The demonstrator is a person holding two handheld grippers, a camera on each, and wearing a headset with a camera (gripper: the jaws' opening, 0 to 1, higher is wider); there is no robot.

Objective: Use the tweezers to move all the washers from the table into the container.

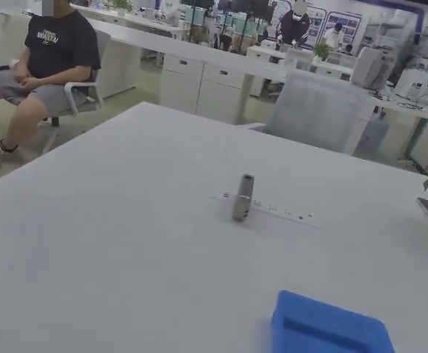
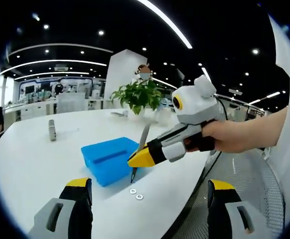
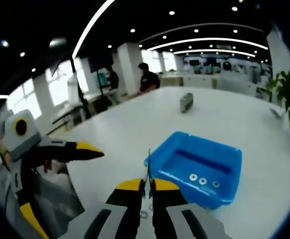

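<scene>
Metal tweezers (image 2: 144, 137), clenched in R gripper (image 2: 135, 159), near 2 washers (image 2: 139, 196); L gripper (image 2: 148, 185) released. Poor pinch could flick one off table (image 2: 35, 154).

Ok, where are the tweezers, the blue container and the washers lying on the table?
tweezers (image 2: 144, 135): left gripper view, on the bare upper shaft.
blue container (image 2: 116, 175): left gripper view, on its near wall.
washers (image 2: 139, 196): left gripper view, on the nearer of the two loose ones.

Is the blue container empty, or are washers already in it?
Not empty: three washers lie on the floor of the blue container, per the right gripper view.
</scene>
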